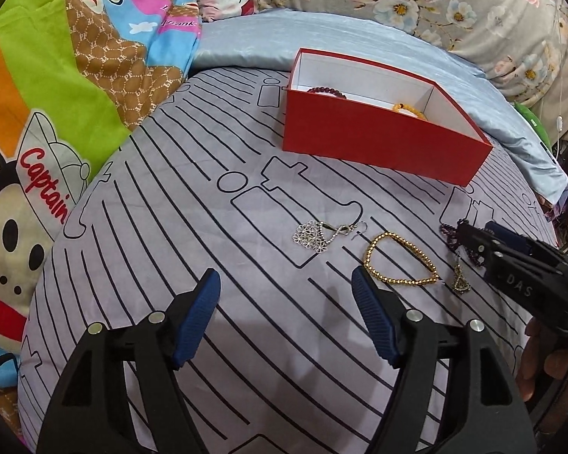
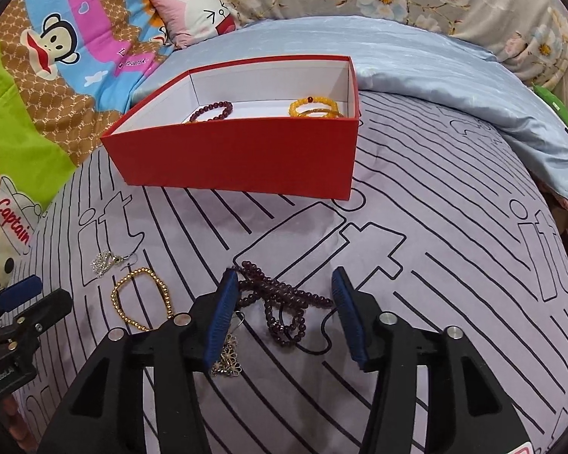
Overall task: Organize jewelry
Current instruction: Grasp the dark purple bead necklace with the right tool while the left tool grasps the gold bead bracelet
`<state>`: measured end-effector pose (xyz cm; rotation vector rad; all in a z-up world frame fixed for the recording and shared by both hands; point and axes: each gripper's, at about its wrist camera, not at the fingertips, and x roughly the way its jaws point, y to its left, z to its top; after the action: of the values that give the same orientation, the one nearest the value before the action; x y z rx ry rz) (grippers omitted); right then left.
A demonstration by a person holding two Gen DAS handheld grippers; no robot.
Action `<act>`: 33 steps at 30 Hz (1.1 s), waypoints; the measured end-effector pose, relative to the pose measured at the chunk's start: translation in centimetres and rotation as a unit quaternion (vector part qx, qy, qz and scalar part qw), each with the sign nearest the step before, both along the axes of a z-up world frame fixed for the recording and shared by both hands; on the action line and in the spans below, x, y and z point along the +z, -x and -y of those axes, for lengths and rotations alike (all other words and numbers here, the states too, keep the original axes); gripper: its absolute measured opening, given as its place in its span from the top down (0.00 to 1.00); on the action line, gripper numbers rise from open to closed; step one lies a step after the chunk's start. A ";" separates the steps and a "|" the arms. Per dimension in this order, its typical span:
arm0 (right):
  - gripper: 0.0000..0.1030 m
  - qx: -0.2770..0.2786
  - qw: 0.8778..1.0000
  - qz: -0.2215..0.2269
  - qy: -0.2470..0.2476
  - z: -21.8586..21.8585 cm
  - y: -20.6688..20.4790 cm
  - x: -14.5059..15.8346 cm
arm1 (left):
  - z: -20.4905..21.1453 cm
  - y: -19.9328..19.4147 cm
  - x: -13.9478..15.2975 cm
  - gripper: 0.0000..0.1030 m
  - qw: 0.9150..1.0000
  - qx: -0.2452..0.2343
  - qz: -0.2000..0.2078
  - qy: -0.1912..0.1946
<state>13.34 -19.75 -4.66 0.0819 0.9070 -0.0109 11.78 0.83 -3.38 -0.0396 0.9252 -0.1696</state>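
Note:
A red box (image 1: pixel 375 140) (image 2: pixel 242 155) with a white inside stands on the bed; a dark red bead bracelet (image 2: pixel 212 110) and a yellow bead bracelet (image 2: pixel 314 108) lie in it. On the sheet lie a silver flower earring (image 1: pixel 316 236) (image 2: pixel 108 261), a gold bead bracelet (image 1: pixel 399 261) (image 2: pixel 142 299), a dark purple bead strand (image 2: pixel 280 302) and a gold earring (image 2: pixel 229 359) (image 1: pixel 460 282). My left gripper (image 1: pixel 286 283) is open and empty, just short of the silver earring and gold bracelet. My right gripper (image 2: pixel 284 283) (image 1: pixel 469 232) is open, its jaws either side of the purple strand.
The grey sheet with black lines (image 1: pixel 193 227) covers a rounded cushion. A light blue satin cover (image 2: pixel 435 64) lies behind the box. A cartoon monkey blanket (image 1: pixel 56 75) is at the left, a floral fabric (image 1: pixel 454 3) at the back.

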 end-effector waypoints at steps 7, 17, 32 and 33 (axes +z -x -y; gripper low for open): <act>0.90 -0.008 1.000 -0.007 -0.016 1.0 0.8 -0.3 | 0.8 -0.1 0.1 0.34 1.000 -0.012 -0.003 0.012; 0.90 -0.035 0.998 0.008 -0.046 2.9 5.8 1.0 | 2.7 0.4 -0.1 0.34 0.999 -0.035 -0.007 0.023; 0.90 -0.026 0.998 -0.003 -0.065 2.1 8.8 0.6 | 3.9 -1.0 -0.8 0.45 0.998 -0.036 -0.020 0.039; 0.90 -0.026 0.998 -0.003 -0.066 2.1 8.8 0.6 | 4.2 -1.2 -1.1 0.48 0.998 -0.037 -0.024 0.040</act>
<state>4.55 -21.84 -4.06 0.2273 0.9105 0.0010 12.99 -3.37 -4.44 -0.0842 0.9671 -0.2759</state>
